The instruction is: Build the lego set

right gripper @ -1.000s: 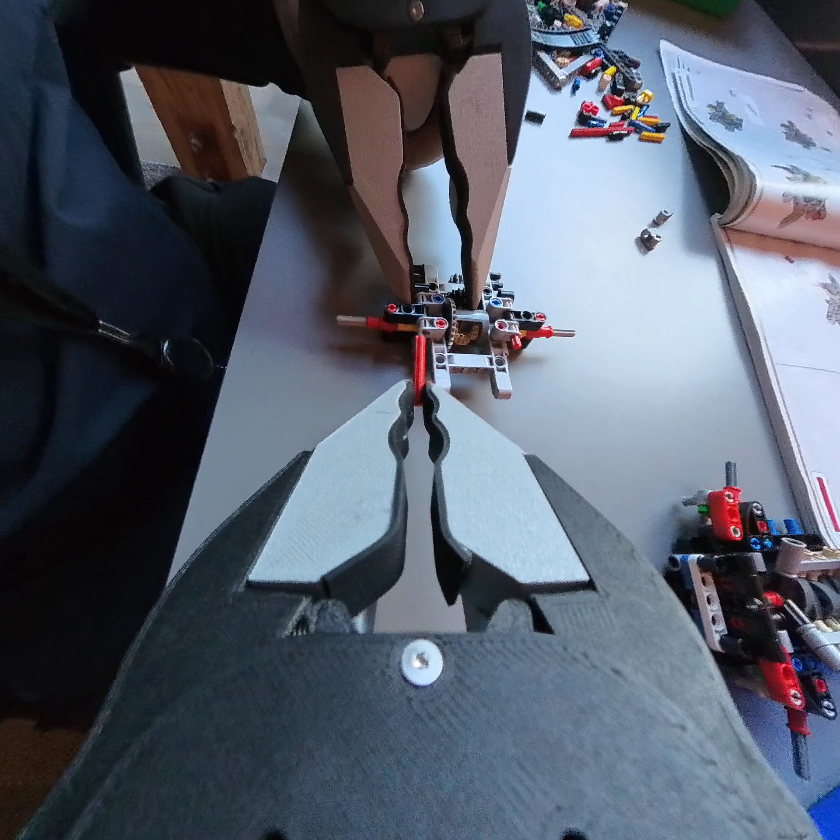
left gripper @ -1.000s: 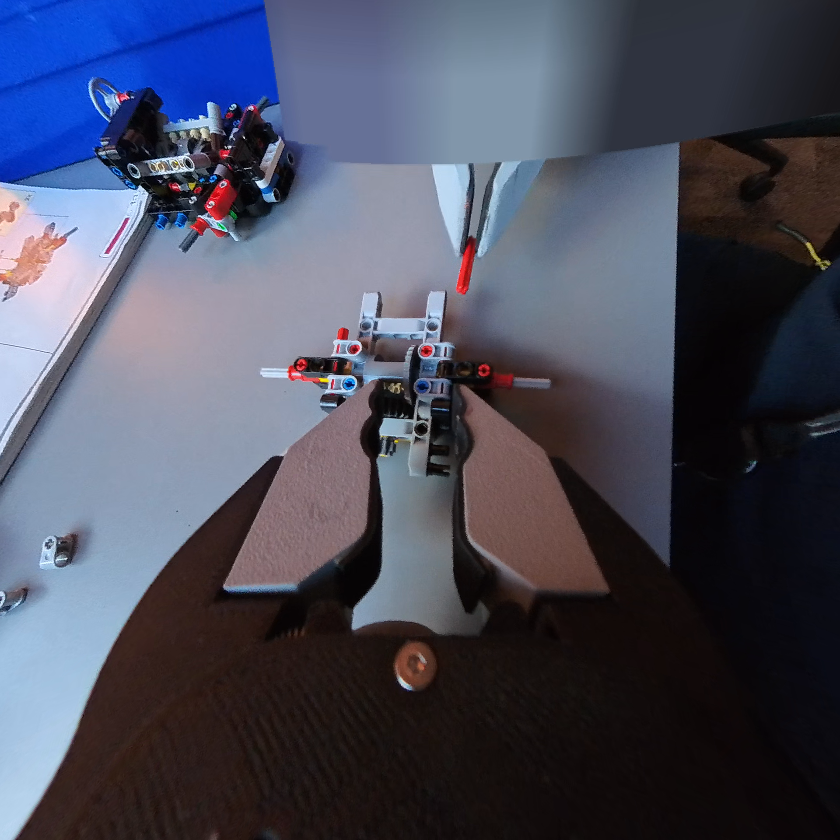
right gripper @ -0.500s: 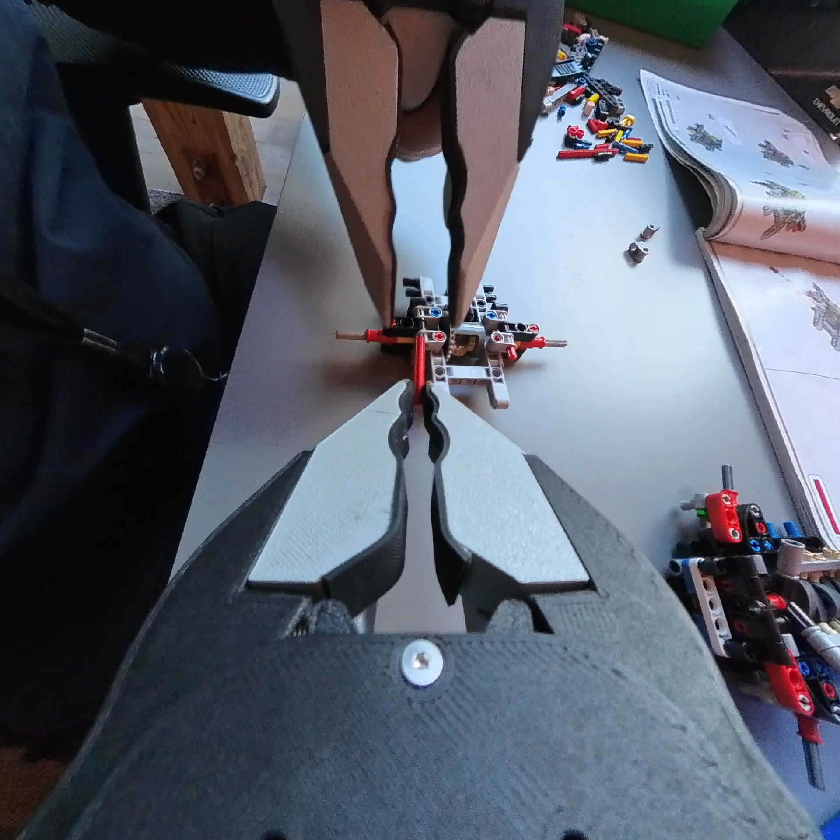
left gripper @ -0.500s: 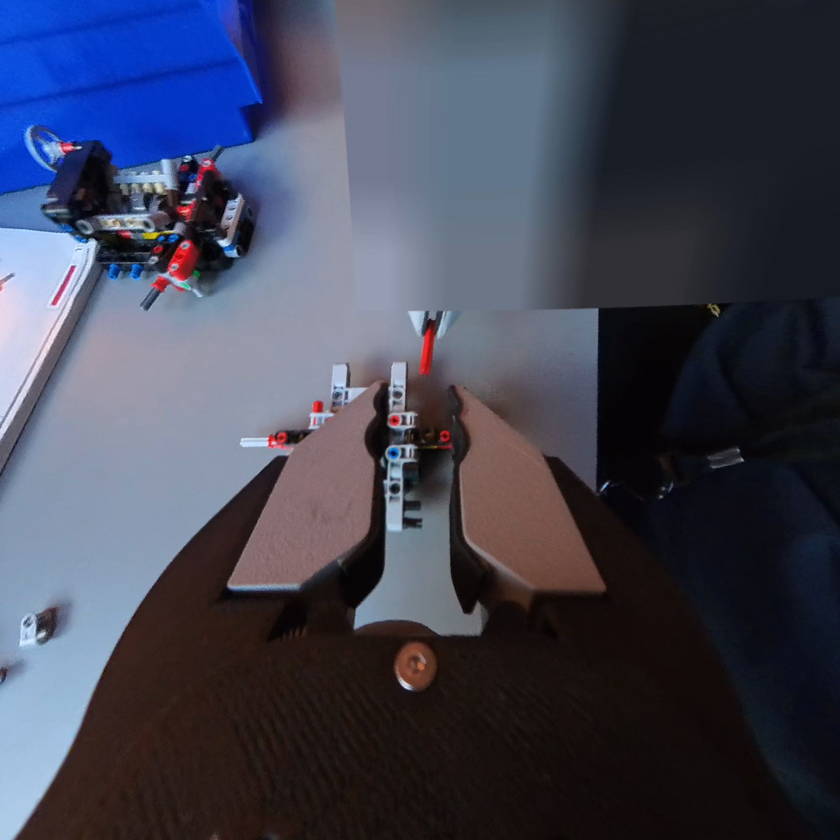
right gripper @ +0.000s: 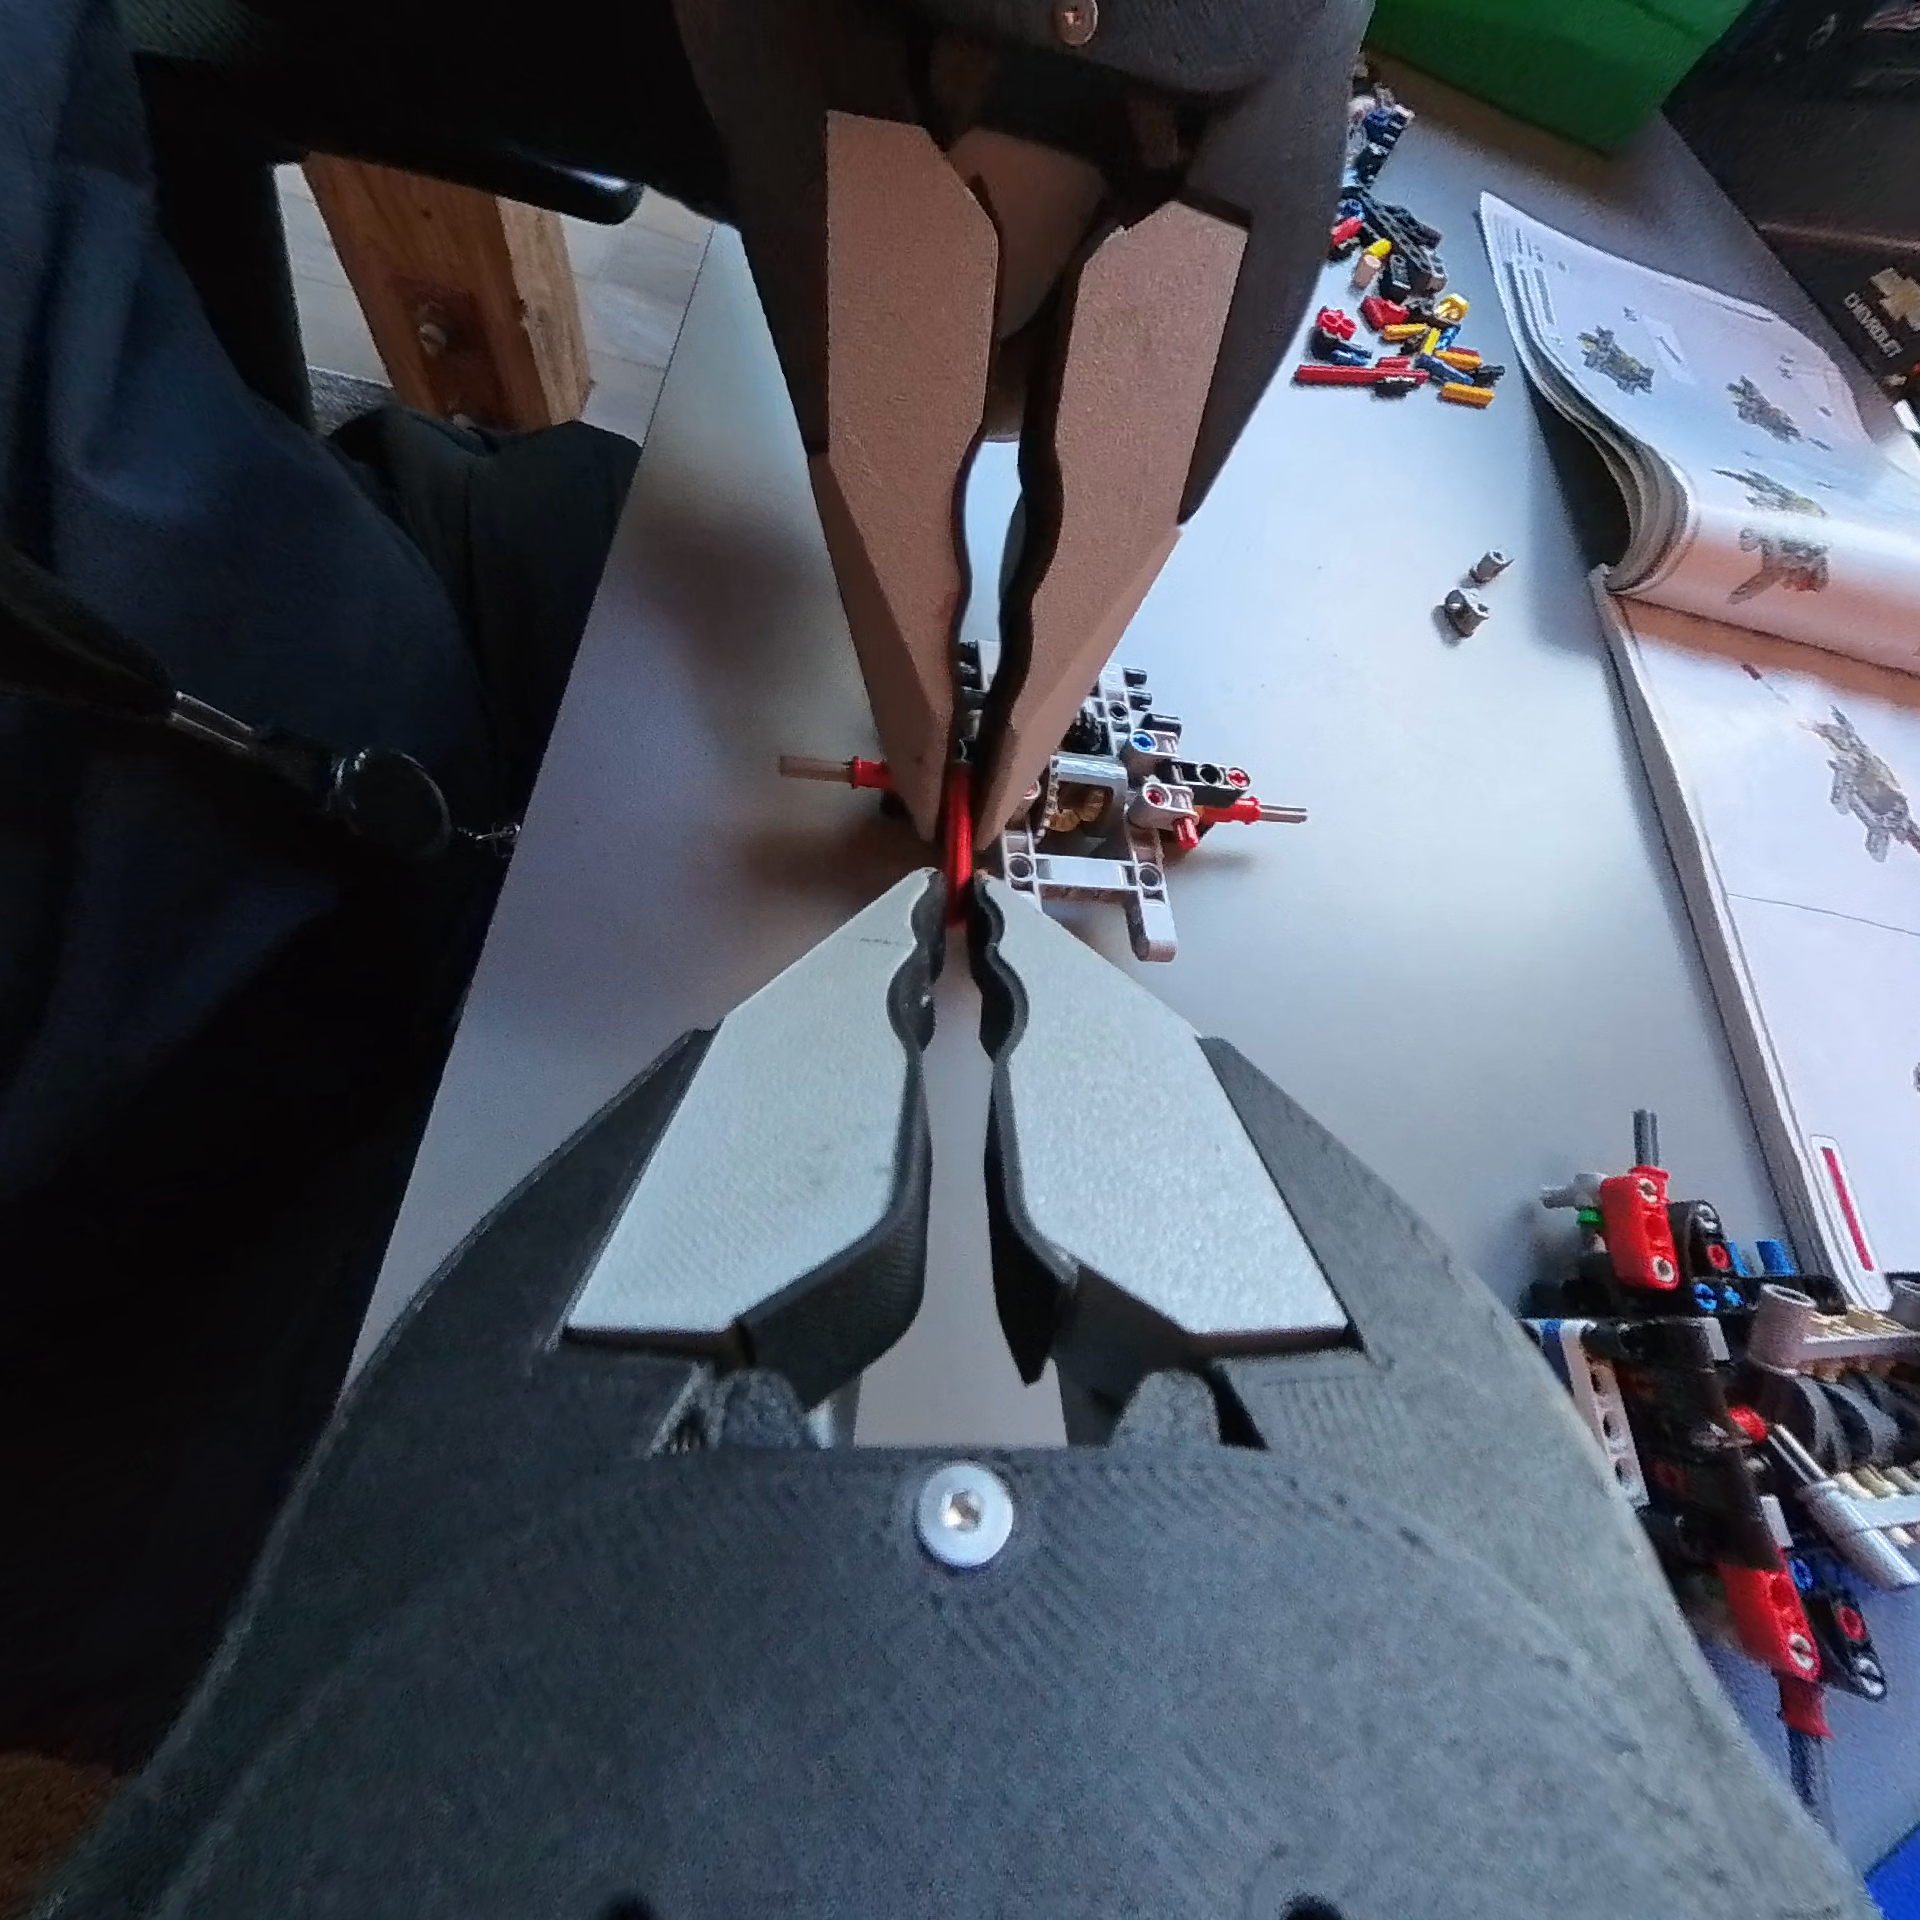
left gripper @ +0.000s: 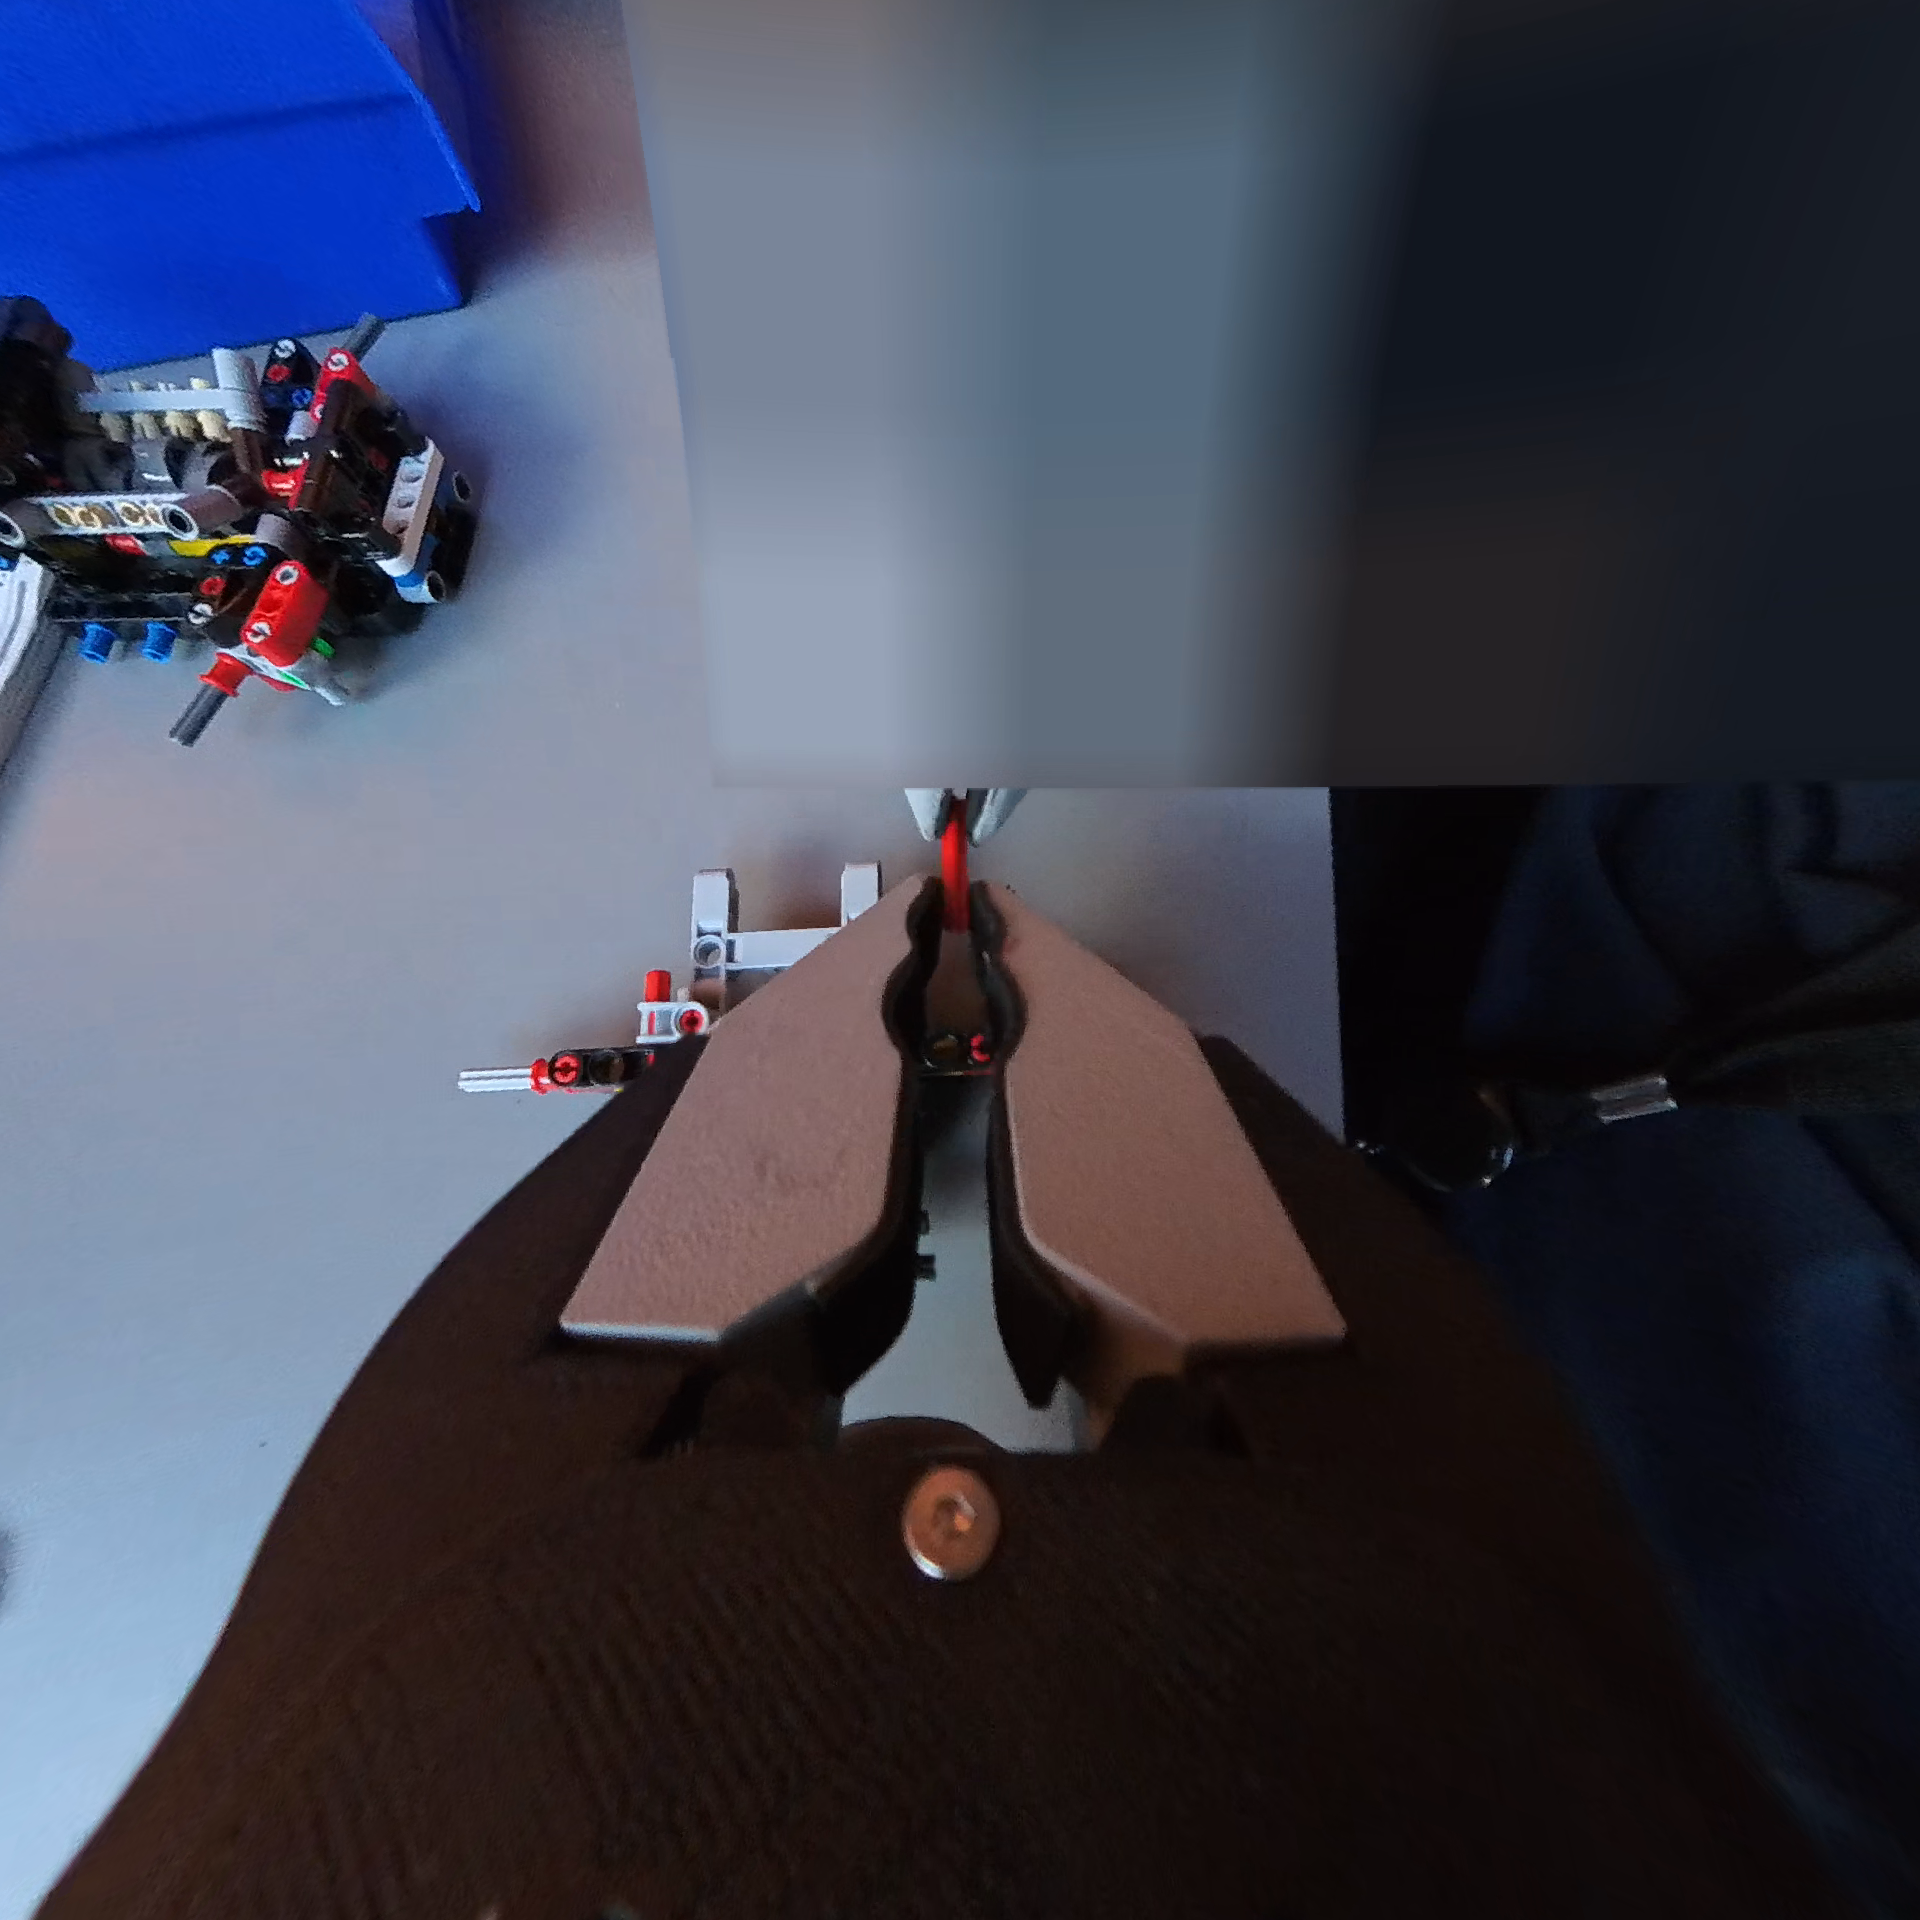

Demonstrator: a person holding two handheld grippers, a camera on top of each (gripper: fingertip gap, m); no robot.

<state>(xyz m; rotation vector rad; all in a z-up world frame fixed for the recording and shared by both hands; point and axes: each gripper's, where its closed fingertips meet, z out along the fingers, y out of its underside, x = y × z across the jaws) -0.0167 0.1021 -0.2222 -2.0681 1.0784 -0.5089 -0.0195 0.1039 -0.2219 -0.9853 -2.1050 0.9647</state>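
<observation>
Both tongs pinch one red rod (right gripper: 957, 831): left tongs (left gripper: 953, 896) and right tongs (right gripper: 956, 900), near the desk's (right gripper: 1403, 935) edge. Keep them lined up, squeeze gently.

We log grey table (right gripper: 1403, 935). On it: small grey-black brick assembly (right gripper: 1112, 810) near left edge; larger black-red brick model (right gripper: 1714, 1455); open instruction booklet (right gripper: 1766, 675); two small grey connectors (right gripper: 1475, 592); heap of loose coloured pieces (right gripper: 1403, 332); blue bin (left gripper: 208, 187).
</observation>
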